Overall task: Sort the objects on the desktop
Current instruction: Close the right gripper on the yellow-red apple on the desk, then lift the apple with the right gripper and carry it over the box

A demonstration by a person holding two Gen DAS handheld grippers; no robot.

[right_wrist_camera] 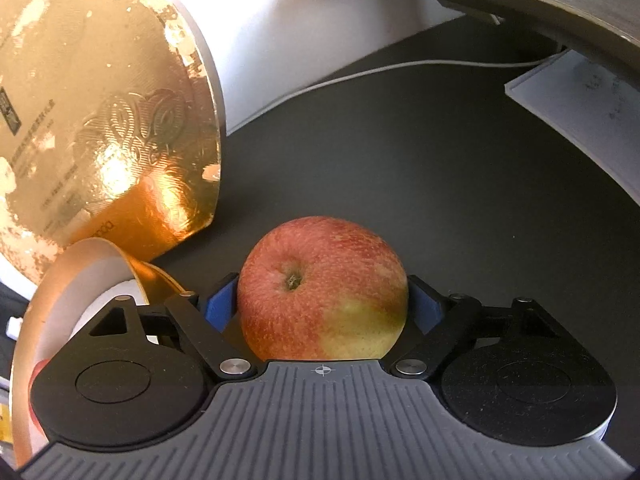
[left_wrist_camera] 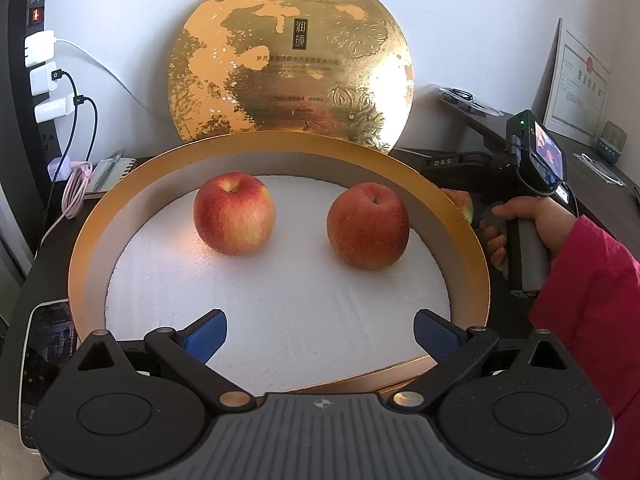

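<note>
You're closing the right claw (right_wrist_camera: 322, 304) on the apple (right_wrist_camera: 324, 288), lower centre, sitting on the dark surface (right_wrist_camera: 440, 160) beside the gold box (left_wrist_camera: 276, 280); pads touching both flanks. It's firm, round, smooth-skinned, prob slippery, so keep gripping at its widest pt. Left claw (left_wrist_camera: 320, 338) is hanging open w/ nothing in it

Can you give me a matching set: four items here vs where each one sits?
1. apple with pale yellow-green patch
2. two red apples
3. round gold foil lid
4. left gripper

a. propped upright against the white wall
b. on white foam inside the round gold-rimmed box
c. between the right gripper fingers, on the dark desk
d. open, empty, over the box's near rim

Pairs: 1-c, 2-b, 3-a, 4-d
</note>
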